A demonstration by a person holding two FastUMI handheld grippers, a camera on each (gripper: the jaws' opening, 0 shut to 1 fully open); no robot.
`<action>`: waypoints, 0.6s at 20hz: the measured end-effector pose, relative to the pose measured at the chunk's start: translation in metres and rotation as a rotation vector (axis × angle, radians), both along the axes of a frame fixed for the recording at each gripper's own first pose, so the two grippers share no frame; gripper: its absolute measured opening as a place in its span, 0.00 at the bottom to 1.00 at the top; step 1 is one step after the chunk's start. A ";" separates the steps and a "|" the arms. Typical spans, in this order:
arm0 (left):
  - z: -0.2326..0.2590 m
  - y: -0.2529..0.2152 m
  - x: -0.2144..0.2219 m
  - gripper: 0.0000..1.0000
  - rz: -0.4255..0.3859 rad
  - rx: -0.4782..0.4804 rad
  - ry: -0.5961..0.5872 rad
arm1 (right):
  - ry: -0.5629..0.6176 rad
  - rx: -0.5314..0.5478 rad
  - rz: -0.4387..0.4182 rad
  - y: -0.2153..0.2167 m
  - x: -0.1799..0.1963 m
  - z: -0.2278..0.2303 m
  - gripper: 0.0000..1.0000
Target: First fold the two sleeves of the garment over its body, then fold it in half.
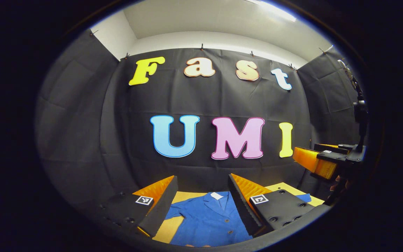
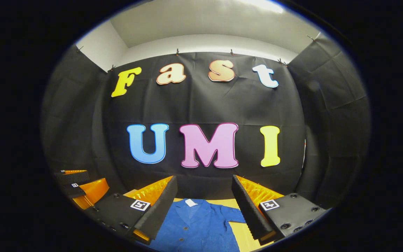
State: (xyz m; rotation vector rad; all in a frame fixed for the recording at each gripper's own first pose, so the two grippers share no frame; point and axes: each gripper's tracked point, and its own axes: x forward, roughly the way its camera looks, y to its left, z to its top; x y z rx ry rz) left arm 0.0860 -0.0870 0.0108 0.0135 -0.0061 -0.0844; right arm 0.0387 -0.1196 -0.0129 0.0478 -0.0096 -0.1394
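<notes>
The black cloth wall [image 1: 201, 101] of the booth stood across the far side of the scene, and below it a yellow-tan wooden tabletop [image 1: 289, 189] carried the task's thing: a blue button-front garment with a collar and a small white neck label [image 1: 208, 217], lying face up with its collar toward the far wall. In the left gripper view the garment's left sleeve ran out flat over the tabletop toward the left, and a corner of blue cloth also showed at the right beyond that gripper's right finger; in the right gripper view the garment [image 2: 194, 227] lay between the fingers with its right sleeve spread flat to the right. Judging from this, neither sleeve had yet been folded over the body, so both sleeve folds and the final fold in half remained, and the task looked to be at its very start. The left gripper [image 1: 203, 210] hung above the near part of the garment with its jaws spread wide and nothing between them. The right gripper [image 2: 205, 213] hovered likewise, its fingers far apart and gripping nothing; it also showed at the right edge of the left gripper view, held up off the table, with part of a hand [image 1: 339, 183] under it.
</notes>
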 end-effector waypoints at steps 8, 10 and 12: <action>-0.020 0.006 0.028 0.83 0.012 0.007 0.049 | 0.024 0.009 -0.019 -0.015 0.008 -0.019 0.92; -0.022 0.010 0.034 0.83 0.012 0.016 0.057 | 0.029 0.007 -0.015 -0.015 0.011 -0.023 0.98; -0.023 0.009 0.038 0.83 -0.008 0.029 0.052 | 0.039 0.009 -0.011 -0.015 0.015 -0.029 0.98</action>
